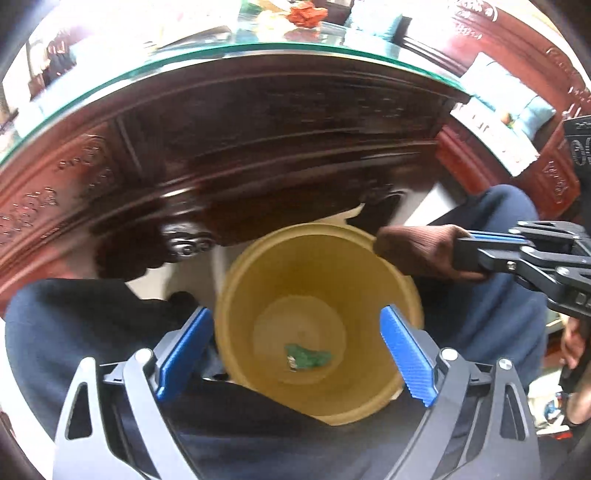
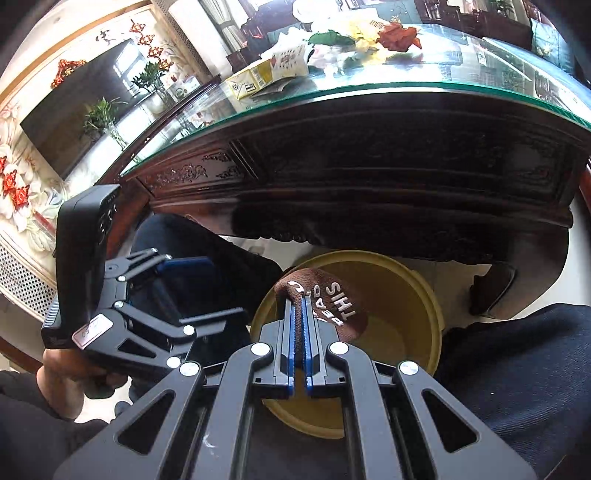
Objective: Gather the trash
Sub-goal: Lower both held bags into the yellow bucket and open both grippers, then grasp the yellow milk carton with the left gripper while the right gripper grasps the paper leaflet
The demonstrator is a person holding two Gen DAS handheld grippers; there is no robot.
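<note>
Two grippers hang over one yellow bin (image 1: 317,317) that stands on the floor between the person's two dark-trousered legs (image 1: 92,332). The left gripper (image 1: 295,354) has its blue pads spread wide with nothing between them; below them one green crumpled wrapper (image 1: 308,359) lies on the bin's bottom. The right gripper (image 2: 298,306) is closed tight on one brown sock (image 2: 325,295) with white lettering, held above the bin's mouth. Beyond stands one dark carved wooden table (image 2: 369,177) with a glass top (image 2: 480,88). On it lie one yellow carton (image 2: 255,79), one red crumpled piece (image 2: 399,35) and other scraps too jumbled to count.
</note>
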